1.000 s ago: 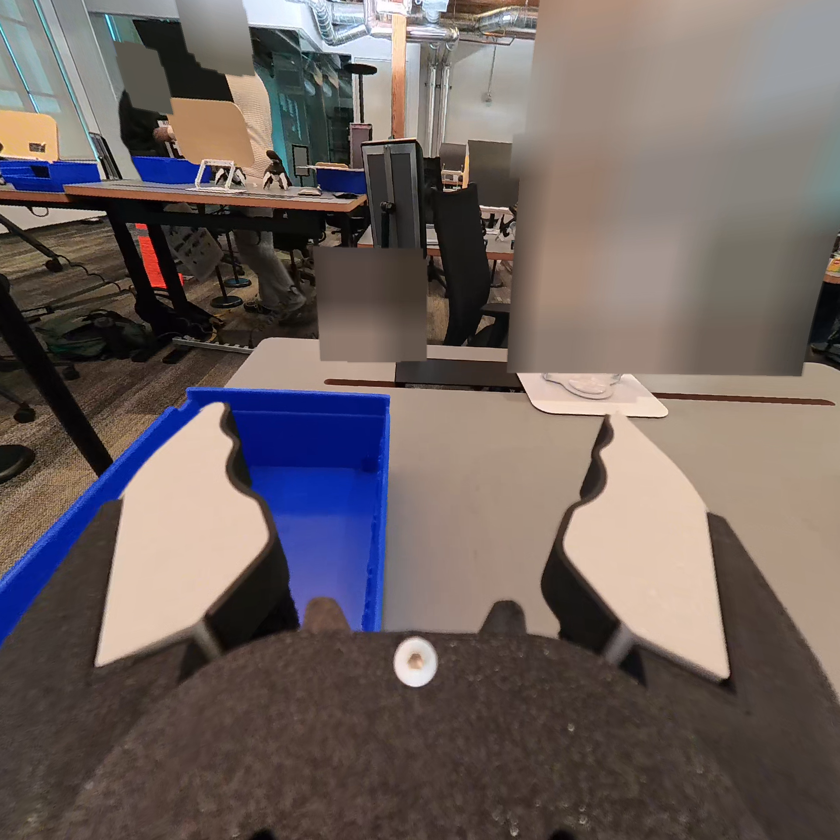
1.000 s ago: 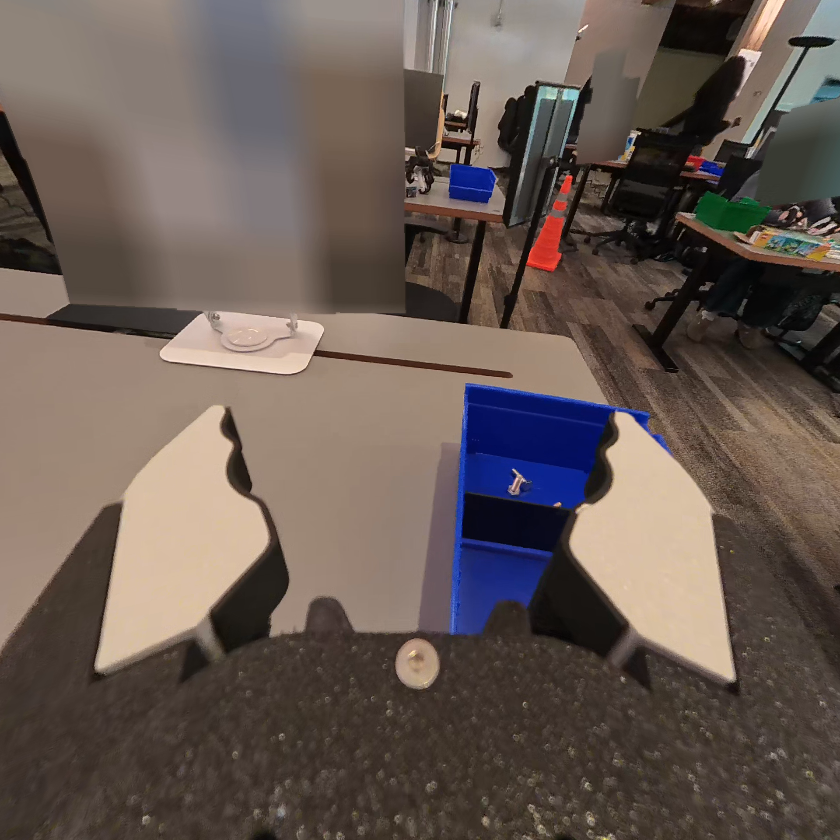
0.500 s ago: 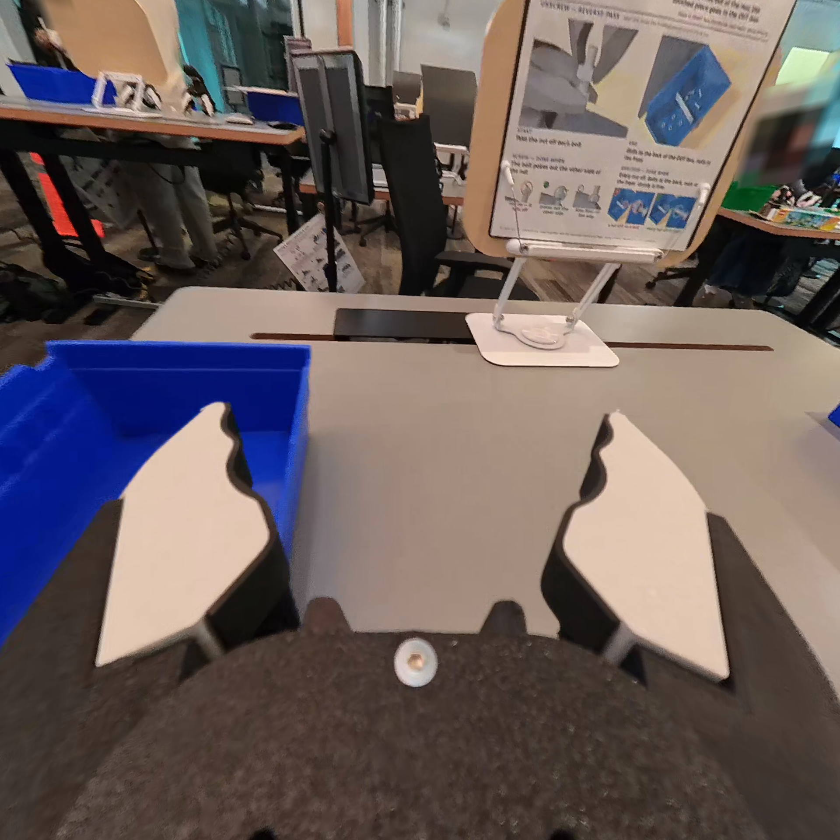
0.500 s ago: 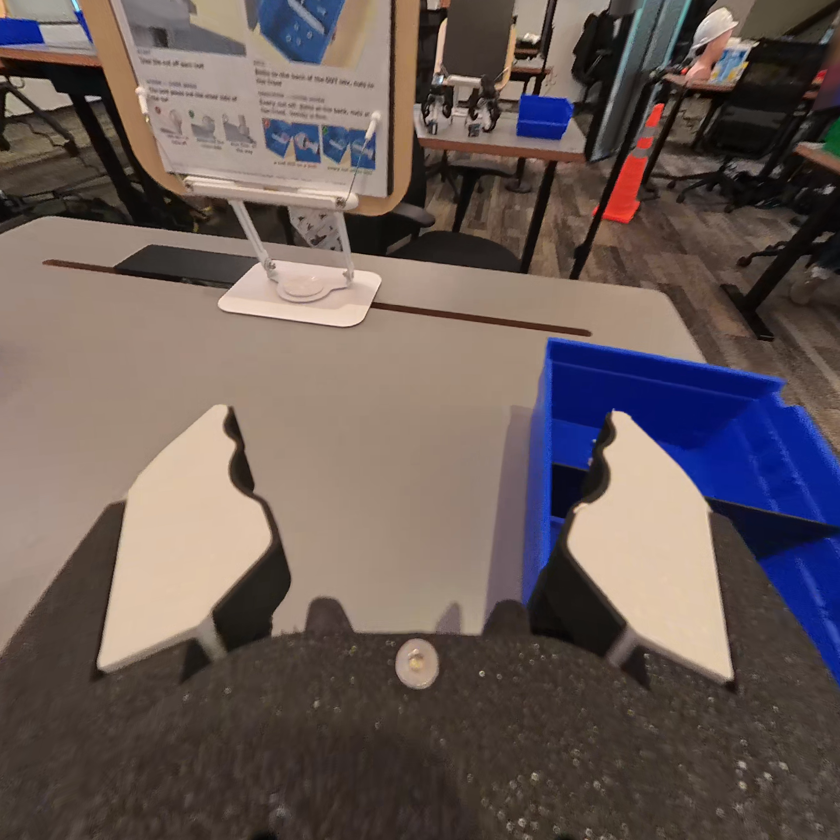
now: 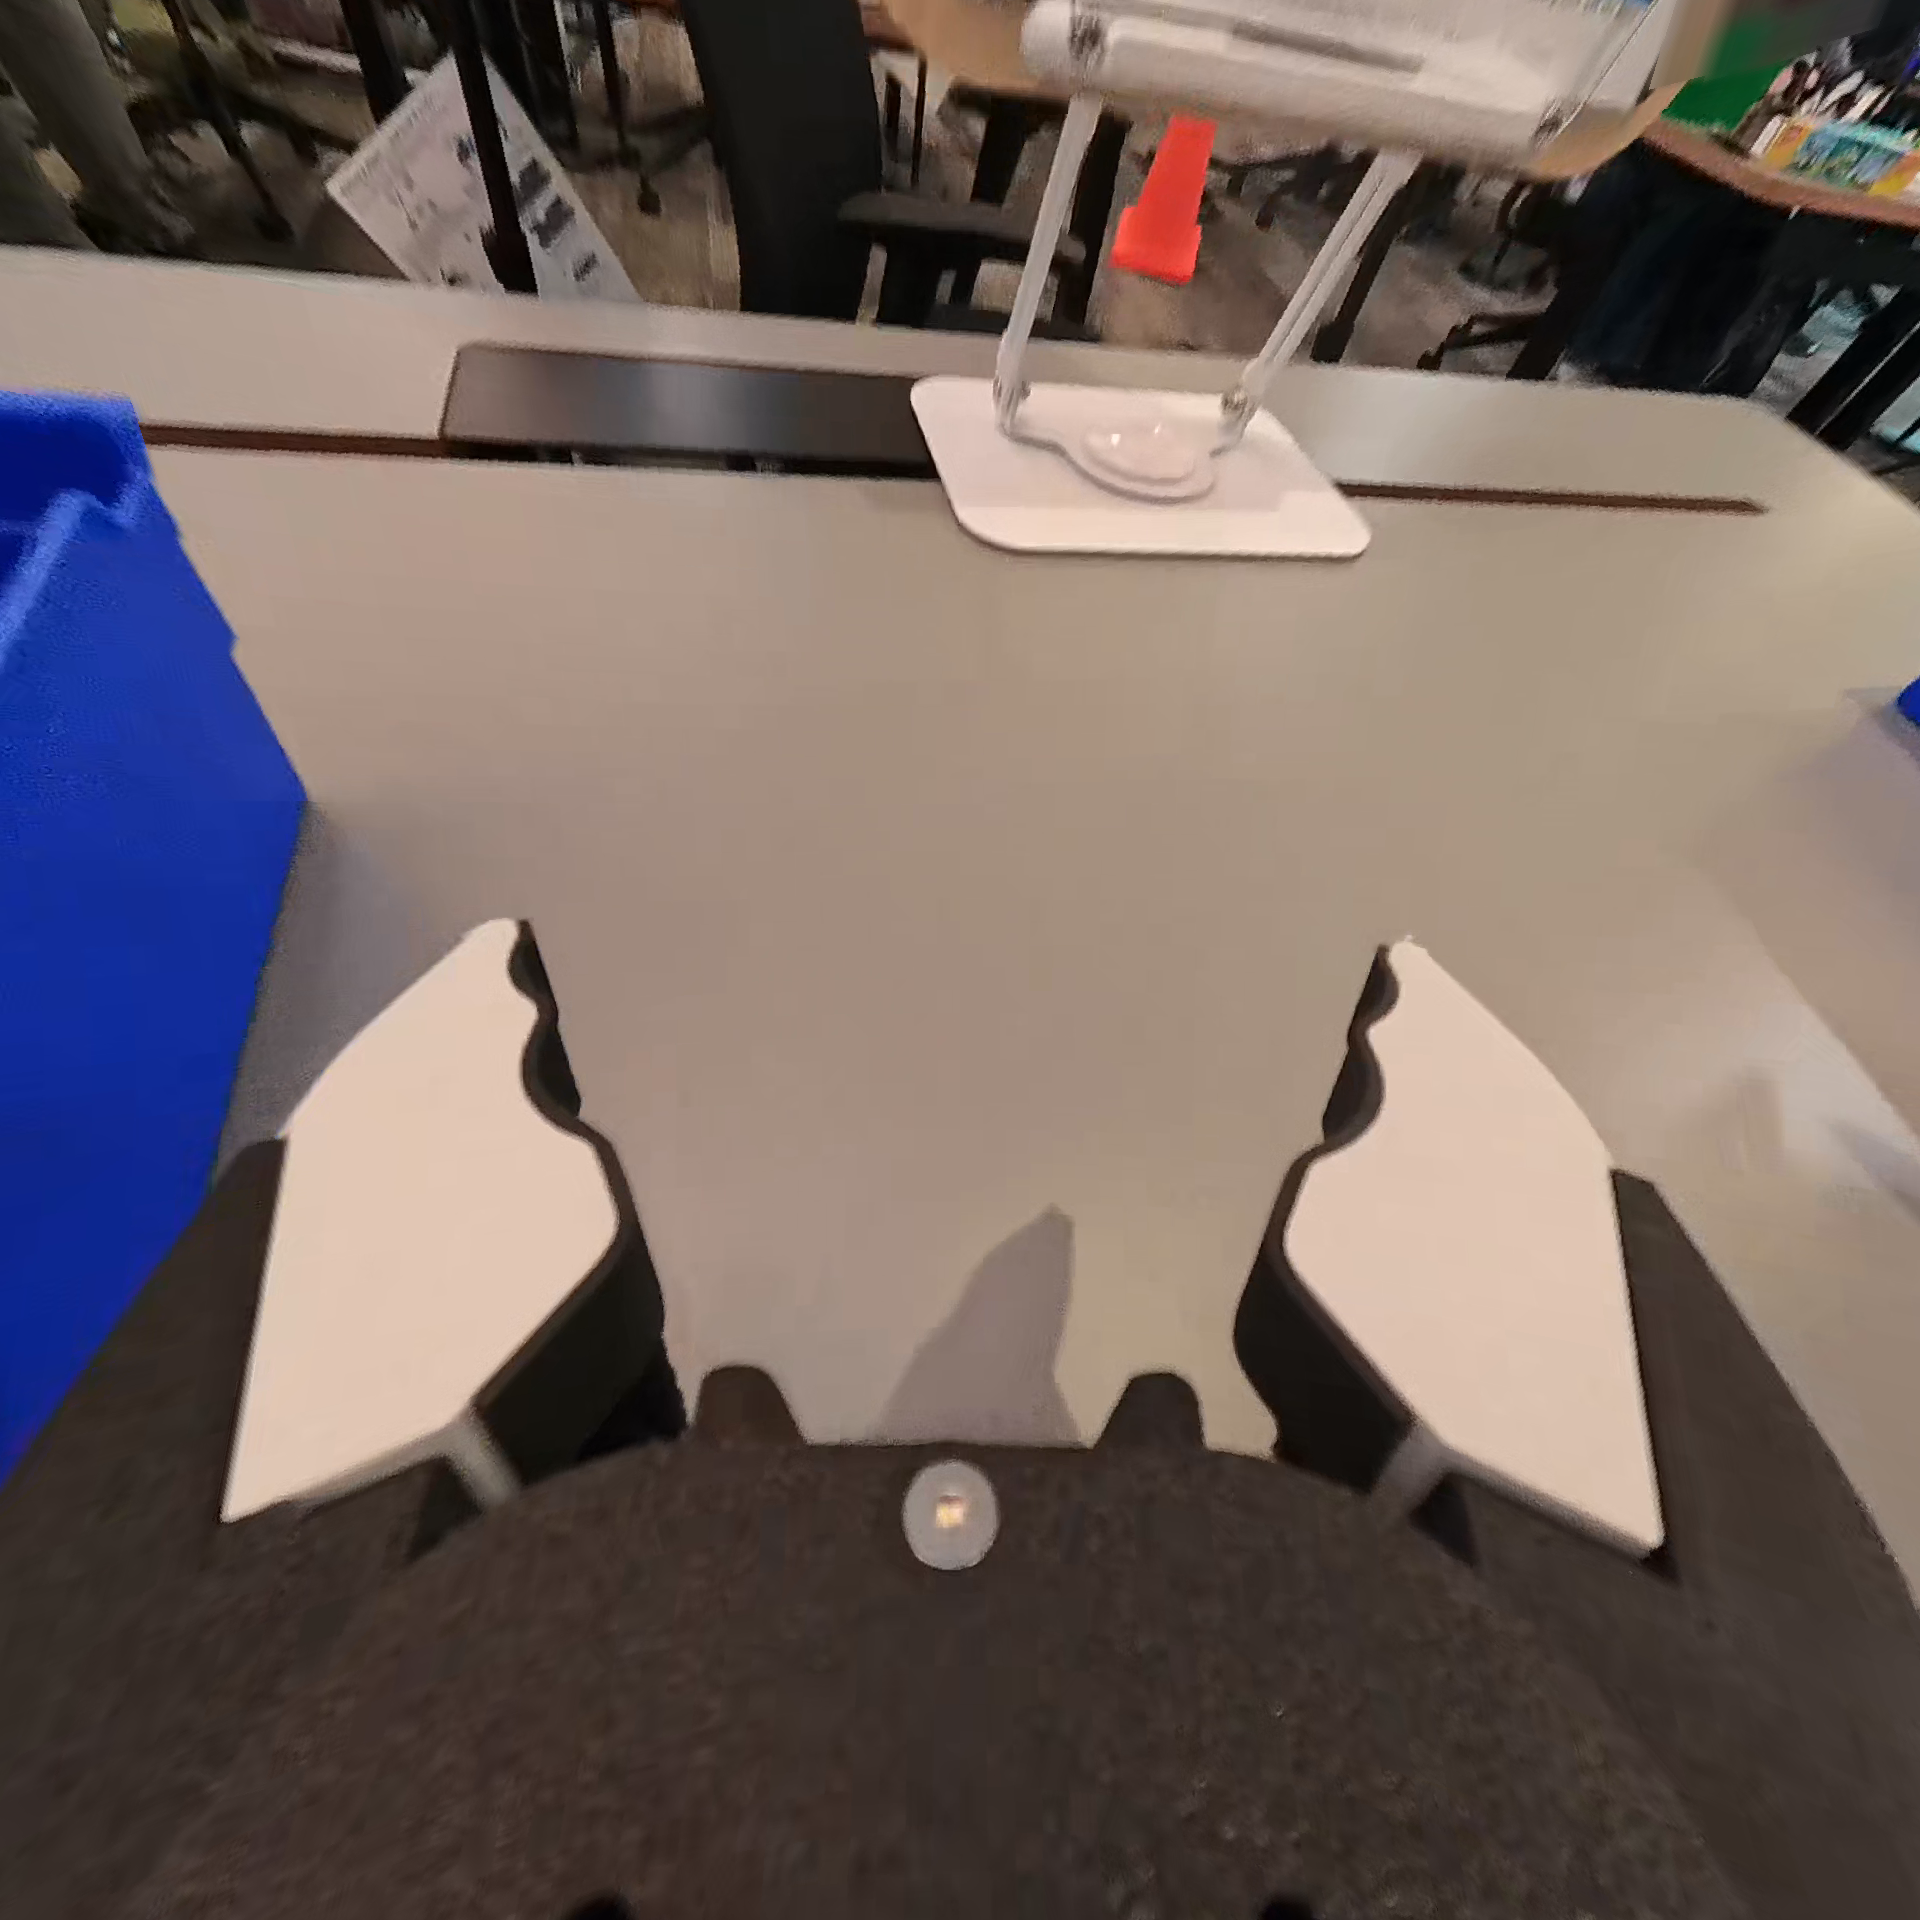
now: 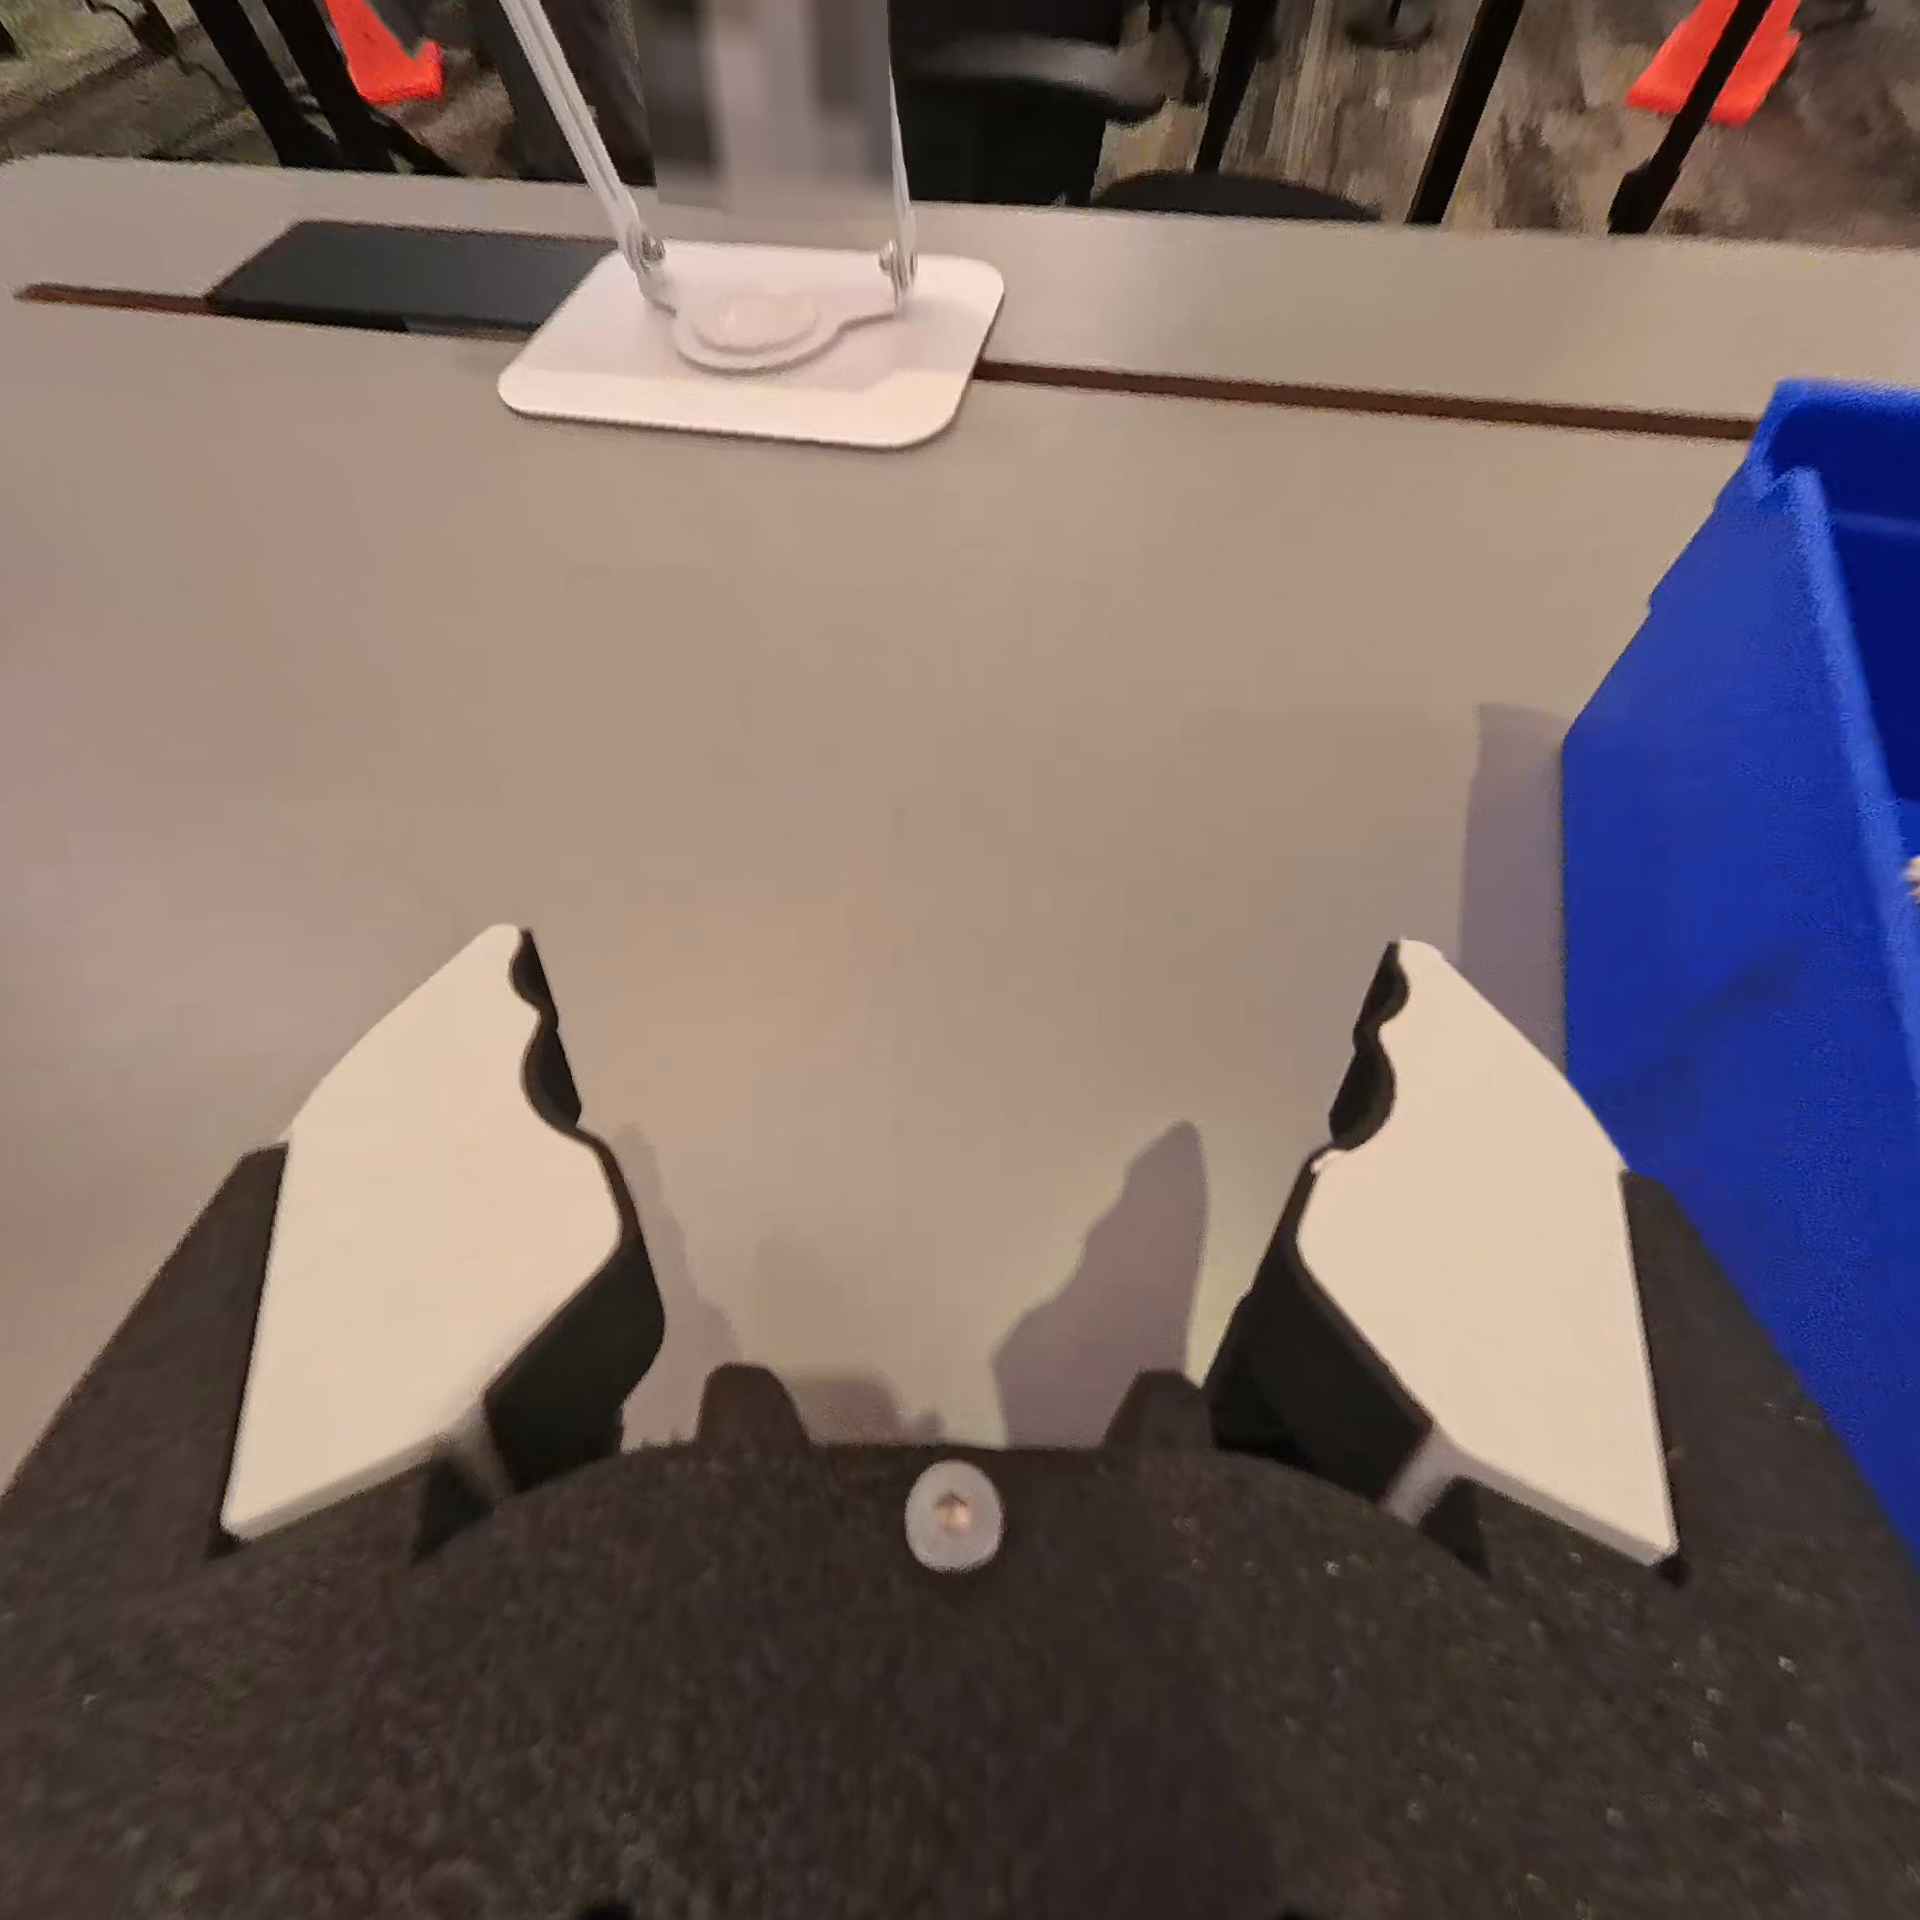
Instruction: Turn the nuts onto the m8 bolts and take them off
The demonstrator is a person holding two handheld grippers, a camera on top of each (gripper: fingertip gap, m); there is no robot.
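Both grippers hover over bare worktop [image 5: 935,779], fingers spread wide and holding nothing. No nuts or bolts are plainly visible. The left gripper [image 5: 951,940] has a blue bin [image 5: 114,831] at nine o'clock; the right gripper [image 6: 956,951] has another blue bin [image 6: 1745,831] at three o'clock. Best to tilt each gripper over its bin and find the parts before closing.

Two blue bins [image 5: 125,831] [image 6: 1745,831], one white stand [image 5: 1143,488], one grey table [image 5: 935,779].

A grey table [image 5: 935,779] fills the foreground; behind it, black desk legs [image 6: 1475,94], a dark office chair [image 5: 790,135], and mottled carpet [image 6: 1351,114].
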